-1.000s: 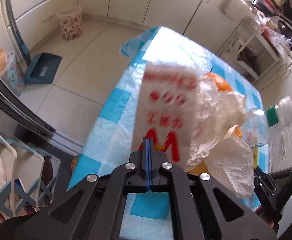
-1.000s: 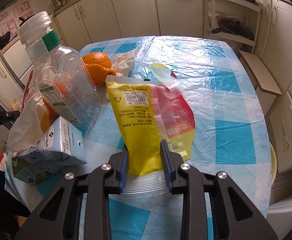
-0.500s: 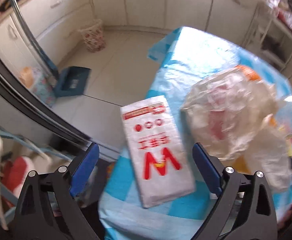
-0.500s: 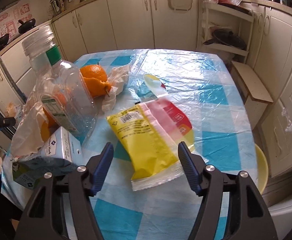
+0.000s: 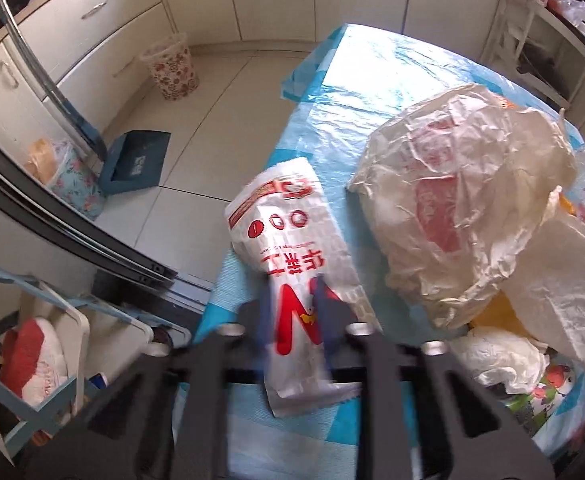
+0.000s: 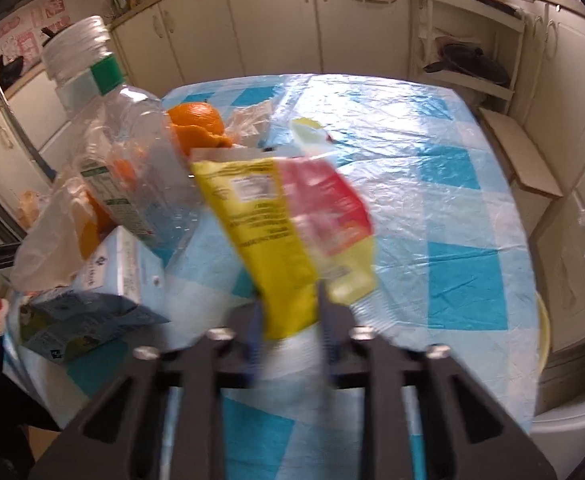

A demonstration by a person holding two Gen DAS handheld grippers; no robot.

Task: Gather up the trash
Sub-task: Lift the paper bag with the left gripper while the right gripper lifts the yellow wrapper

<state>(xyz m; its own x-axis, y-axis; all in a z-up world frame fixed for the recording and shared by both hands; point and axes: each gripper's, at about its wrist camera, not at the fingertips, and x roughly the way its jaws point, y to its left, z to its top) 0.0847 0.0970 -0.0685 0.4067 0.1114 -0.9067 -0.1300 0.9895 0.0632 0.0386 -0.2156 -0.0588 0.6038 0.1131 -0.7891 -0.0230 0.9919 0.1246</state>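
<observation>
The left gripper is clamping a white, red-printed "W" plastic packet lengthwise ahead of its jaws, while the right gripper is pinching a yellow-and-red snack bag pointing forward-left.

Desk cover: light-blue & deeper blue checks under clear plastic; white wrapper w/ red print & a big red "W"-like mark; crumpled bag off-white, red patch; snack pouch yellow w/ red panel & black text; bottle clear, white cap, green band; orange bright orange; carton pale blue; fingers blue-padded, black frames; bin white w/ red floral print.
</observation>
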